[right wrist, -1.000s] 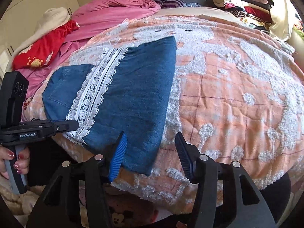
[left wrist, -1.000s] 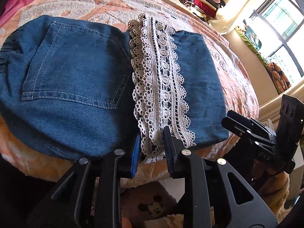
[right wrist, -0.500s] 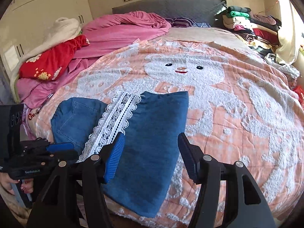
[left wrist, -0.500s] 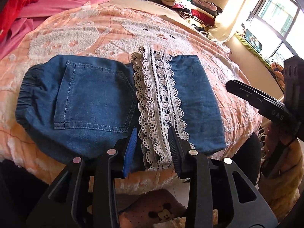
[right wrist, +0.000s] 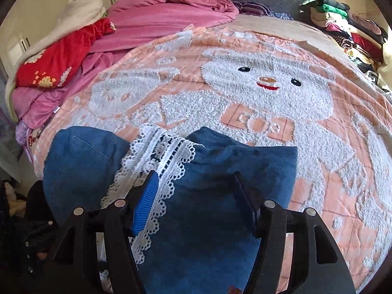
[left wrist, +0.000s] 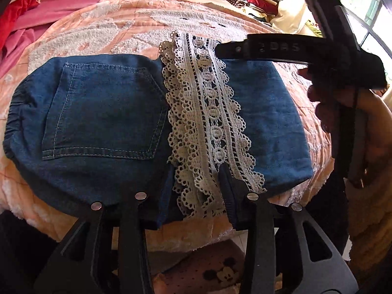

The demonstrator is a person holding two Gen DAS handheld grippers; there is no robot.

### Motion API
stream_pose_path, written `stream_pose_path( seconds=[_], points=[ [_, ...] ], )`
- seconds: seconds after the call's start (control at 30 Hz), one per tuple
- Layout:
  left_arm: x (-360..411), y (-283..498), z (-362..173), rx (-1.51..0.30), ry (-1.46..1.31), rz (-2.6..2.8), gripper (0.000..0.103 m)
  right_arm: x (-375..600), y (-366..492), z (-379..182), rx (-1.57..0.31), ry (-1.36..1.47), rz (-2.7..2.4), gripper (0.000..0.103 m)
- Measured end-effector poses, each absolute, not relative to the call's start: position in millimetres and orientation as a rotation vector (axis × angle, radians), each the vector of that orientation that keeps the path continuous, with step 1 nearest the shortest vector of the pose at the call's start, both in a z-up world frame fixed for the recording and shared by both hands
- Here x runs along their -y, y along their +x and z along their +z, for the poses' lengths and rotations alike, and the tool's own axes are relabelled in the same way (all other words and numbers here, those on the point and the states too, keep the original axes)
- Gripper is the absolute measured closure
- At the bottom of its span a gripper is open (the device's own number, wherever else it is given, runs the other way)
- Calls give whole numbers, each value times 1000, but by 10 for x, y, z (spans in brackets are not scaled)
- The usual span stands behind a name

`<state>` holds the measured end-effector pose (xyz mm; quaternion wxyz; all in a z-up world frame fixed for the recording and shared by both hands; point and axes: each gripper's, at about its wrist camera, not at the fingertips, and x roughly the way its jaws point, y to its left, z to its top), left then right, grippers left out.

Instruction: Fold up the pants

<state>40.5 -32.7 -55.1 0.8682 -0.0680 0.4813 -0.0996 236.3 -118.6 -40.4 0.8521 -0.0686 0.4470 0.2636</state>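
Note:
Folded blue denim pants with a white lace trim lie on the near edge of the bed; they also show in the right wrist view. My left gripper is open at the pants' near edge, its fingers either side of the lace end. My right gripper is open above the right denim part, beside the lace. The right gripper's body shows in the left wrist view over the pants' far right corner.
An orange blanket with a white bear covers the bed. Pink and red bedding is piled at the far left. Stacked clothes lie at the far right. A Mickey-print item lies on the floor below the bed edge.
My right gripper has moved forward and down over the pants, from the bed edge to above the right denim part. My left gripper has edged closer to the lace end. Both stay open.

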Motion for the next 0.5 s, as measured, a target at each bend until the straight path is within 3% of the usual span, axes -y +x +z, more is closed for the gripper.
stream_pose_path(
  seconds=[0.17,0.43,0.5],
  points=[
    [256,412,-515,-990,-172,-214,69,1144,2492,-633,-985,-133,545,39],
    [29,296,-214,-909,-187,-164,61,1235,2299,-175,-894,-58,593,39],
    [-30,265,-146,-886,-169,-134,57,1188,2233,-54,-869,-67,611,35]
  ],
)
